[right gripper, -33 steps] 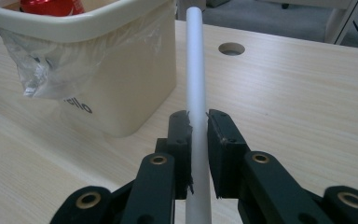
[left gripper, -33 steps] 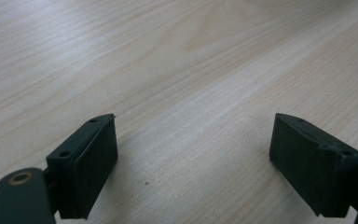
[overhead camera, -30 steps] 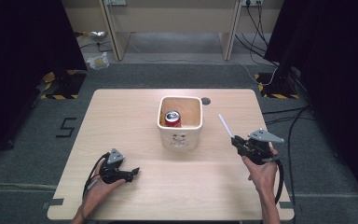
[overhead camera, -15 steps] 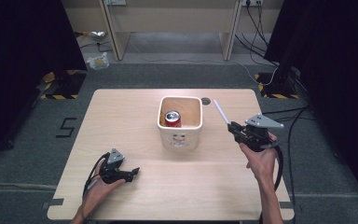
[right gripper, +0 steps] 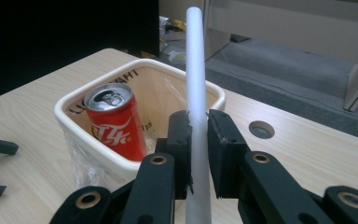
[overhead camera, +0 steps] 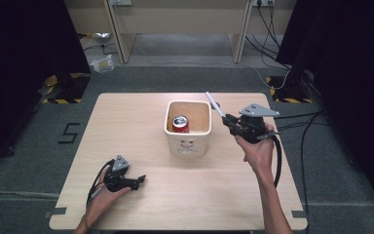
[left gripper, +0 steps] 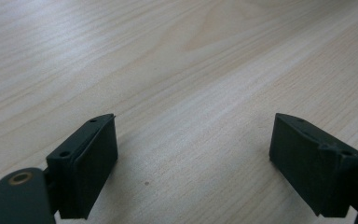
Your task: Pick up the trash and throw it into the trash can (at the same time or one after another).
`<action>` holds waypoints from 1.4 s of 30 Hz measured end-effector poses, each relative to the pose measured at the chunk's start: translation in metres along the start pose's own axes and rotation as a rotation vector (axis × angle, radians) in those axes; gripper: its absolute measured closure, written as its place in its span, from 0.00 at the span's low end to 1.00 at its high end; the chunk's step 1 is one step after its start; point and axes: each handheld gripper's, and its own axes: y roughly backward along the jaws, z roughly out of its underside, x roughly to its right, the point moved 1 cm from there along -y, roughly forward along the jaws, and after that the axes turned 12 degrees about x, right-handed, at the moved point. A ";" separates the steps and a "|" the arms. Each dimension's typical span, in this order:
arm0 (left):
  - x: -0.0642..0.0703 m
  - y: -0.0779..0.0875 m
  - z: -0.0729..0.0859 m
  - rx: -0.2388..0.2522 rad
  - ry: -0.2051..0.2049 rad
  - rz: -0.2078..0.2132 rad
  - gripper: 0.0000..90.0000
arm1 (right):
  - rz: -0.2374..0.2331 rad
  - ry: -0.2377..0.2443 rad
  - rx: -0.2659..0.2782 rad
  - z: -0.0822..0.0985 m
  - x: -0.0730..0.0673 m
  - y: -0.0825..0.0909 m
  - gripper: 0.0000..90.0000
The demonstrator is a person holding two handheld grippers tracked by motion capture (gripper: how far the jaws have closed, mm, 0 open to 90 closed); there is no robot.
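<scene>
high view: right gripper [overhead camera: 226,118] clamped on a white straw [overhead camera: 215,104]; straw tip up over the near rim of the white bin [overhead camera: 188,144]
right gripper view: straw [right gripper: 196,107] pinched between both pads, standing up past them; red cola can [right gripper: 115,122] in the bin ahead, left of the jaws
left gripper view: left gripper [left gripper: 193,161] wide open, nothing between the jaws, low over bare table [left gripper: 177,60]
done: straw picked up, can in bin
left: likely carry straw over the bin, release
</scene>
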 end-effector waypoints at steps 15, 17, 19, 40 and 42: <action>0.000 0.000 0.000 0.001 0.000 -0.001 0.16 | -0.075 -0.003 -0.004 -0.024 -0.018 -0.044 0.88; 0.000 0.000 0.000 0.001 0.000 -0.001 0.16 | -0.083 0.002 -0.005 -0.029 -0.022 -0.052 0.88; 0.000 0.000 0.000 0.002 0.000 0.000 0.16 | -0.096 0.000 -0.006 -0.032 -0.025 -0.060 0.88; 0.000 0.000 0.000 -0.001 -0.001 -0.001 0.16 | -0.151 -0.003 -0.054 -0.034 -0.035 -0.124 0.88; 0.000 0.000 0.000 -0.002 -0.004 0.001 0.16 | -0.152 0.001 -0.058 -0.034 -0.036 -0.130 0.88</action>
